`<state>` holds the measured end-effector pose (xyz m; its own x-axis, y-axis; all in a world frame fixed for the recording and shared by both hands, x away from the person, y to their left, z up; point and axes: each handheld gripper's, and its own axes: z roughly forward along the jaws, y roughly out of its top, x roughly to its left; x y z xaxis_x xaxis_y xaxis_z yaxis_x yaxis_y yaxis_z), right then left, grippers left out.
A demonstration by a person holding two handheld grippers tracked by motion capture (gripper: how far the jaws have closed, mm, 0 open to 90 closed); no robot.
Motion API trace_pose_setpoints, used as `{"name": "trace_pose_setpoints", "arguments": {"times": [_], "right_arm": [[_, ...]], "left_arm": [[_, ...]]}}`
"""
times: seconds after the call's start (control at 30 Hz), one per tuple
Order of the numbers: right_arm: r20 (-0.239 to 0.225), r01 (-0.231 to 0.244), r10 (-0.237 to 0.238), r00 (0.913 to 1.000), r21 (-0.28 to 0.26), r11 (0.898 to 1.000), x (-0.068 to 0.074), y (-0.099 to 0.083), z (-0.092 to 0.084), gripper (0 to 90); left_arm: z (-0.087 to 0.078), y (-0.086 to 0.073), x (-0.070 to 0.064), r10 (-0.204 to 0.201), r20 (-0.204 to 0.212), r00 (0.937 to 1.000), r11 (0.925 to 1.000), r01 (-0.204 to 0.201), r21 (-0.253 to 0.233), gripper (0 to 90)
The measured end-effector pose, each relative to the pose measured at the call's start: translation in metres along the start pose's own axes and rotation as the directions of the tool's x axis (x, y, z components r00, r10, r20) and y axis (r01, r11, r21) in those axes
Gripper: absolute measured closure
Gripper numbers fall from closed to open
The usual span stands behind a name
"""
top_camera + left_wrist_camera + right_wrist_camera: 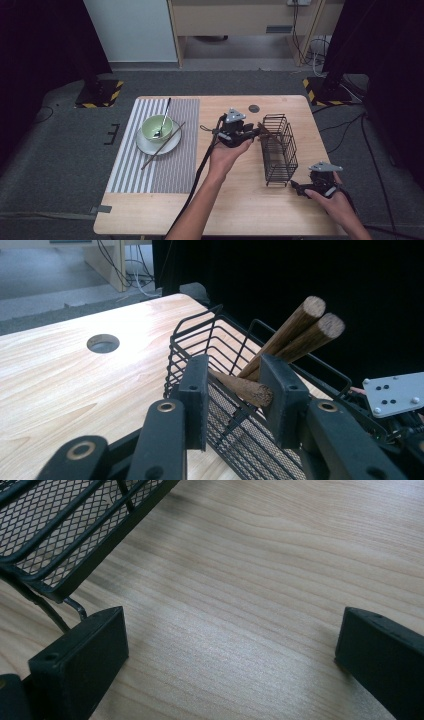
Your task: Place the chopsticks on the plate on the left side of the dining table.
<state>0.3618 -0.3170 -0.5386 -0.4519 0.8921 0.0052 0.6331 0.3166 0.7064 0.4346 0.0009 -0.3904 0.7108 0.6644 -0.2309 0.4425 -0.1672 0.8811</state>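
A black wire basket (279,150) stands at the right of the wooden table (235,205). Two wooden chopsticks (300,335) lean up out of the basket (200,335). A third stick (245,387) pokes out over its rim, its thick end between the jaws of my left gripper (232,385) and close to the right pad (280,400). Those jaws stand apart, not pressing it. The left gripper (256,131) sits at the basket's far left corner. My right gripper (296,186) rests open on the table by the basket's near corner, with bare wood between its jaws (230,645).
A striped placemat (125,165) lies at the left with a green bowl (157,127) on a white plate (150,146). A spoon (164,117) lies in the bowl and one chopstick (162,146) rests across the plate. A round hole (254,108) is in the tabletop.
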Motion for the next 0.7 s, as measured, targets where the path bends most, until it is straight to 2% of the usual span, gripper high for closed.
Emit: {"name": "trace_pose_setpoints", "arguments": {"times": [0.7], "right_arm": [[-0.001, 0.002, -0.002, 1.0, 0.0, 1.0, -0.0002, 0.0, 0.0001, 0.6]], "left_arm": [[0.0084, -0.0031, -0.0009, 0.006, 0.006, 1.0, 0.9998, -0.006, 0.021, 67.8]]}}
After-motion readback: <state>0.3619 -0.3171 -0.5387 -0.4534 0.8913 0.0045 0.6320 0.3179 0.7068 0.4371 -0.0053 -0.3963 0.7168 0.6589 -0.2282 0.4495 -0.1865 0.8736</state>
